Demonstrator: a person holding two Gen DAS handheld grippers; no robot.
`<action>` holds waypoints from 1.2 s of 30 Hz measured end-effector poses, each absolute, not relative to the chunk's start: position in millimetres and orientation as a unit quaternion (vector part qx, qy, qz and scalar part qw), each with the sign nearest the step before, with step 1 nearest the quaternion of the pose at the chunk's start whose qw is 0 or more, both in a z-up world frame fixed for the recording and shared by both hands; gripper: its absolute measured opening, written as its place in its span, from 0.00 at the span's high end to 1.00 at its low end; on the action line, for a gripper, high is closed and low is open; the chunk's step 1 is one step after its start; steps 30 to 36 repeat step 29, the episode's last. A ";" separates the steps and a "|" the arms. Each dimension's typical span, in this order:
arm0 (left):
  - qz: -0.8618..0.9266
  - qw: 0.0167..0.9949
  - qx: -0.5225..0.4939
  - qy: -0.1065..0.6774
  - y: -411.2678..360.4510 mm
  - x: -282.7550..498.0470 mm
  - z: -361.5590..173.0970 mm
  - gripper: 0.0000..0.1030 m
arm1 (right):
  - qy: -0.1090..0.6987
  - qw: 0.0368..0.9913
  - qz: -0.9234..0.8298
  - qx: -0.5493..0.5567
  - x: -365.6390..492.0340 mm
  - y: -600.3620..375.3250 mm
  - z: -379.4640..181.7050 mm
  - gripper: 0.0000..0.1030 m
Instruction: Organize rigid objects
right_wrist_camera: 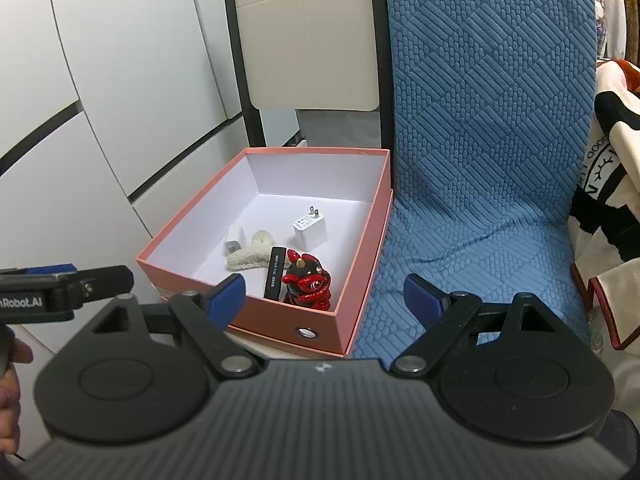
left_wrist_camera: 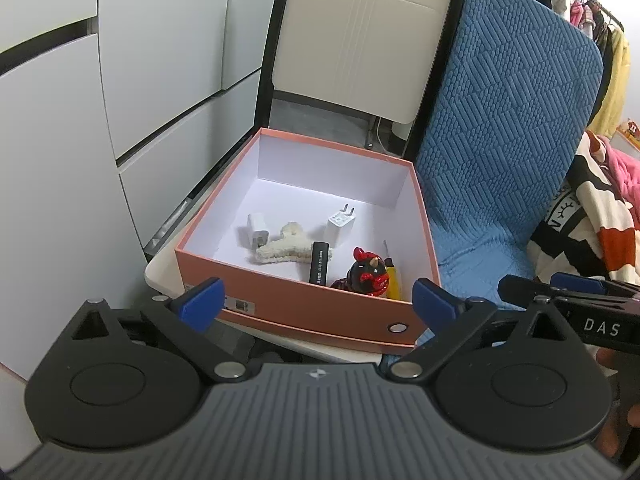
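An open orange box (left_wrist_camera: 304, 312) (right_wrist_camera: 356, 248) with a white inside sits on a cream chair seat. In it lie two white chargers (left_wrist_camera: 340, 226) (right_wrist_camera: 310, 228) (left_wrist_camera: 256, 234), a fluffy cream hair clip (left_wrist_camera: 284, 246) (right_wrist_camera: 250, 256), a black bar (left_wrist_camera: 319, 262) (right_wrist_camera: 275, 272), a red-and-black figurine (left_wrist_camera: 368, 276) (right_wrist_camera: 306, 280) and a yellow tool (left_wrist_camera: 393, 280). My left gripper (left_wrist_camera: 318, 304) is open and empty, just short of the box's near wall. My right gripper (right_wrist_camera: 324, 294) is open and empty over the box's near right corner.
A cream chair back (left_wrist_camera: 360, 40) rises behind the box. A blue quilted chair cover (left_wrist_camera: 508, 132) (right_wrist_camera: 480, 120) lies to the right, with patterned fabric (left_wrist_camera: 588, 224) and hanging clothes (left_wrist_camera: 588, 12) beyond. White cabinet doors (left_wrist_camera: 120, 80) stand on the left.
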State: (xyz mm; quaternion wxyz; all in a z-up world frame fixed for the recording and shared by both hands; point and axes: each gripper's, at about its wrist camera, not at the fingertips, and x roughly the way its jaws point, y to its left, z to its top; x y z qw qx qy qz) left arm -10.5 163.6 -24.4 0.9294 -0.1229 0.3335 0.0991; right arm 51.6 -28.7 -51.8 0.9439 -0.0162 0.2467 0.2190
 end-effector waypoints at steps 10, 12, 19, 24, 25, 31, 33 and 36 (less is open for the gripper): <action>0.113 0.924 -0.128 0.341 165.0 -11.1 -24.8 0.01 | 0.248 0.942 0.225 -0.022 50.1 -24.9 -51.4 0.15; 0.117 0.923 -0.128 0.343 165.3 -10.9 -24.4 0.01 | 0.248 0.942 0.224 -0.023 49.7 -25.2 -51.3 0.15; 0.115 0.925 -0.127 0.340 165.8 -12.2 -23.6 0.01 | 0.248 0.942 0.224 -0.027 49.2 -25.6 -51.4 0.15; 0.115 0.925 -0.127 0.340 164.1 -11.5 -22.8 0.01 | 0.249 0.942 0.223 -0.027 50.1 -25.9 -52.0 0.15; 0.115 0.924 -0.127 0.341 163.6 -11.0 -22.5 0.01 | 0.248 0.943 0.222 -0.027 50.3 -26.0 -51.8 0.15; 0.115 0.926 -0.127 0.338 163.3 -9.4 -19.9 0.01 | 0.247 0.943 0.221 -0.027 50.1 -26.0 -51.4 0.15; 0.115 0.926 -0.127 0.338 163.3 -9.4 -19.9 0.01 | 0.247 0.943 0.221 -0.027 50.1 -26.0 -51.4 0.15; 0.115 0.926 -0.127 0.338 163.3 -9.4 -19.9 0.01 | 0.247 0.943 0.221 -0.027 50.1 -26.0 -51.4 0.15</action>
